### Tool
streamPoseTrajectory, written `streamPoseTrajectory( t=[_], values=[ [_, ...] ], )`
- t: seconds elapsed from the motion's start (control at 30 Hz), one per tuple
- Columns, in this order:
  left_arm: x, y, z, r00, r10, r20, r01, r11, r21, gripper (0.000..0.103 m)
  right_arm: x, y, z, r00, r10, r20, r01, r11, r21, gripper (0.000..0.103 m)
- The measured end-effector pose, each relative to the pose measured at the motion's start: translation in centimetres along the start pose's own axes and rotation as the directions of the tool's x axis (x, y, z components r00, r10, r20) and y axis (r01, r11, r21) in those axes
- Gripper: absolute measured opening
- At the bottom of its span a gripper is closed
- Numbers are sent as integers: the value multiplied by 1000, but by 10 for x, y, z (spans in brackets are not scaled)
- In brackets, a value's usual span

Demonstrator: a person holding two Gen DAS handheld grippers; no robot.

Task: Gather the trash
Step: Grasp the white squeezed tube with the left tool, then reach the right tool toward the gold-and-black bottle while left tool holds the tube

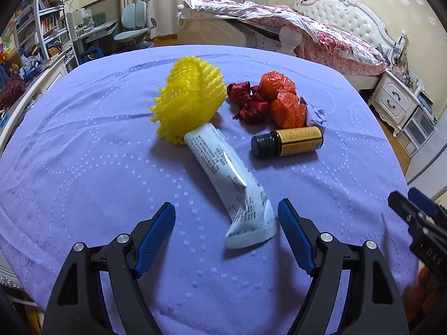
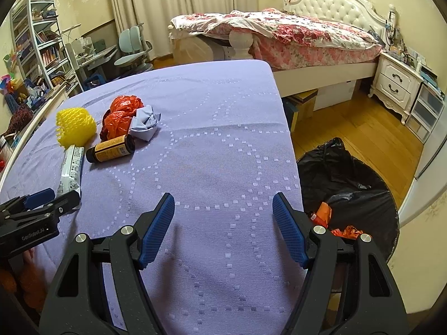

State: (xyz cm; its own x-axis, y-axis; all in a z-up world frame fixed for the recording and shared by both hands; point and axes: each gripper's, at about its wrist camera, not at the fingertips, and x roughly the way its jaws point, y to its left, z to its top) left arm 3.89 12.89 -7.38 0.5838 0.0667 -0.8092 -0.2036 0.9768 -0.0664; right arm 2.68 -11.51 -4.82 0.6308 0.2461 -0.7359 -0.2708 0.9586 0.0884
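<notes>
A white squeezed tube (image 1: pixel 233 187) printed with dark text was seen lying on the purple-clothed counter (image 1: pixel 83 167), taken here as the landmark. Its crimped end lay between the blue pads of the left gripper (image 1: pixel 226 209), nearer the right-side pad, though contact could not be told. The jaws of that gripper were spread wide and nothing was clamped. At the far end of the tube, a yellow foam fruit net (image 1: pixel 188 100) was touching it. Just beside the tube, on its right in the left wrist view, a small dark bottle with an amber label (image 1: pixel 287 141) was lying on its side. Beyond the bottle, crumpled orange plastic wrappers (image 1: pixel 282 100) were piled, with dark red ribbon scraps (image 1: pixel 247 102) beside them toward the net and a crumpled pale blue paper (image 2: pixel 145 124) against the wrappers.

Well apart from the tube, toward the counter's edge, the right gripper (image 2: pixel 223 212) was held over bare cloth, its jaws likewise wide and empty. Past that edge, on the wooden floor, a bin lined with a black trash bag (image 2: pixel 349 173) was seen, with orange scraps (image 2: pixel 324 212) already inside.

Farther off, a bed with a floral quilt (image 2: pixel 293 36), a white nightstand (image 2: pixel 396 83) and a bookshelf (image 2: pixel 36 36) were visible.
</notes>
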Motion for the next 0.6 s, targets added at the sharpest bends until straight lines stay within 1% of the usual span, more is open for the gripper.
streamPoseTrajectory(
  t=[0.1, 0.2, 0.27, 0.3, 0.33, 0.37, 0.47, 0.53, 0.6],
  values=[
    [3, 0, 4, 1000, -5, 8, 5, 1000, 2, 76, -1, 1, 0, 1000, -3, -2, 3, 1000, -3, 71],
    [2, 2, 2, 1000, -9, 16, 9, 1000, 7, 68, -1, 0, 0, 1000, 0, 1, 0, 1000, -2, 71],
    [-1, 3, -2, 1000, -11, 27, 10, 999, 30, 53, -1, 0, 0, 1000, -1, -2, 1, 1000, -4, 71],
    [-2, 4, -3, 999, -10, 32, 9, 999, 40, 48, -1, 1, 0, 1000, -1, -3, 1, 1000, -5, 71],
    [-3, 4, -4, 999, -9, 36, 7, 999, 50, 40, 0, 3, 0, 1000, 0, -6, 0, 1000, -9, 71],
    [-4, 5, -6, 999, -12, 40, 9, 998, 63, 37, 0, 3, 0, 1000, 1, -7, -1, 1000, -12, 71],
    [-6, 8, -8, 999, -32, 44, 29, 997, 78, 35, 0, 9, 0, 1000, 5, -11, -5, 1000, -24, 71],
    [-10, 9, -11, 998, -54, 43, 50, 995, 88, 35, 1, 16, 1, 1000, 10, -14, -10, 999, -38, 71],
    [-12, 10, -14, 997, -61, 45, 56, 994, 98, 34, 1, 22, 2, 1000, 17, -18, -18, 999, -50, 71]
  ],
)
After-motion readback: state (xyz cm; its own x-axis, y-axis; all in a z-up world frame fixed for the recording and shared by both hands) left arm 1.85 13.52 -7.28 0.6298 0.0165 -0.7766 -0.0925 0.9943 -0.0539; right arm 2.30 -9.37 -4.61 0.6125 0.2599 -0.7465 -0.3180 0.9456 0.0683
